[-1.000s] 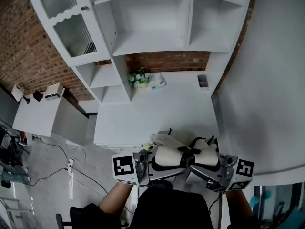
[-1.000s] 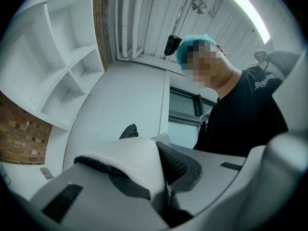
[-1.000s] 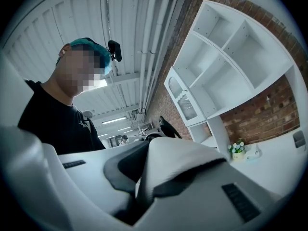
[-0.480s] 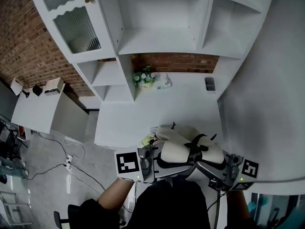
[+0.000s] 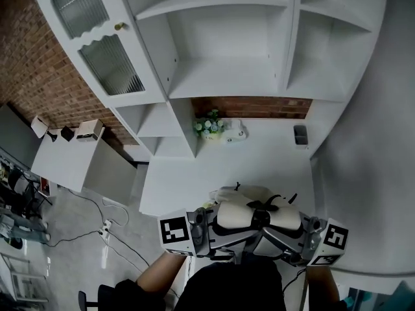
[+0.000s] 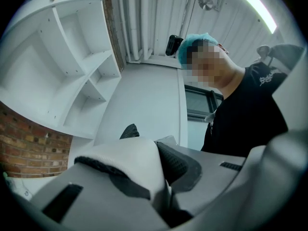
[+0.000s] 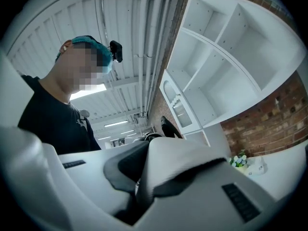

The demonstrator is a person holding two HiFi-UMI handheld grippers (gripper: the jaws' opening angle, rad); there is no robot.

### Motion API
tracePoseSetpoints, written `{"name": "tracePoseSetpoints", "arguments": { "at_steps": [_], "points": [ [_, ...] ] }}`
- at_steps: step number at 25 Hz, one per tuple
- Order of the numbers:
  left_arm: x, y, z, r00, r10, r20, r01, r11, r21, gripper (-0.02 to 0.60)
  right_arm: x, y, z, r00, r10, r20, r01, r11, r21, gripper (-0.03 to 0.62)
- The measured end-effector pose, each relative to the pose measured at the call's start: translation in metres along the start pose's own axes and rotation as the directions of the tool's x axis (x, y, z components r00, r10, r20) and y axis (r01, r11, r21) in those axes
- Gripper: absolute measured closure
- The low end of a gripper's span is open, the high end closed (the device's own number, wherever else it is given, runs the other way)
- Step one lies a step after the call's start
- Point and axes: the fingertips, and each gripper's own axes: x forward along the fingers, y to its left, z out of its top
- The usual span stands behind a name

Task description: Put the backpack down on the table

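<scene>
A cream backpack (image 5: 249, 210) with black trim hangs between my two grippers, over the near edge of the white table (image 5: 194, 167). My left gripper (image 5: 222, 230) is shut on one padded shoulder strap (image 6: 127, 160), which has a white face and a black mesh underside. The strap fills the jaws of the left gripper (image 6: 163, 203). My right gripper (image 5: 271, 232) is shut on the other strap (image 7: 180, 160), which is pinched deep in the jaws of the right gripper (image 7: 137, 196). Whether the pack's bottom touches the table is hidden.
At the table's back stand a small flower pot (image 5: 209, 127), a white object (image 5: 235, 132) and a dark holder (image 5: 299, 135). White shelving (image 5: 227, 70) and a glass-door cabinet (image 5: 104, 50) rise behind. A side table (image 5: 68, 157) and floor cables (image 5: 110, 219) are at left, and a white wall at right.
Both grippers have carried the backpack level toward the table and shelving. The shelves and tabletop now sit nearer in the head view. Both grips are unchanged.
</scene>
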Motion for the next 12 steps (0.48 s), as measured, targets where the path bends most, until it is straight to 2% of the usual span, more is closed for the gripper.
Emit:
{"name": "tracePoseSetpoints", "arguments": {
  "at_steps": [12],
  "points": [
    [0.013, 0.085, 0.021, 0.999, 0.036, 0.019, -0.036, 0.999, 0.004, 0.529, 0.009, -0.08, 0.036, 0.996, 0.081, -0.025, -0.081, 0.997, 0.001, 0.554]
  ]
}}
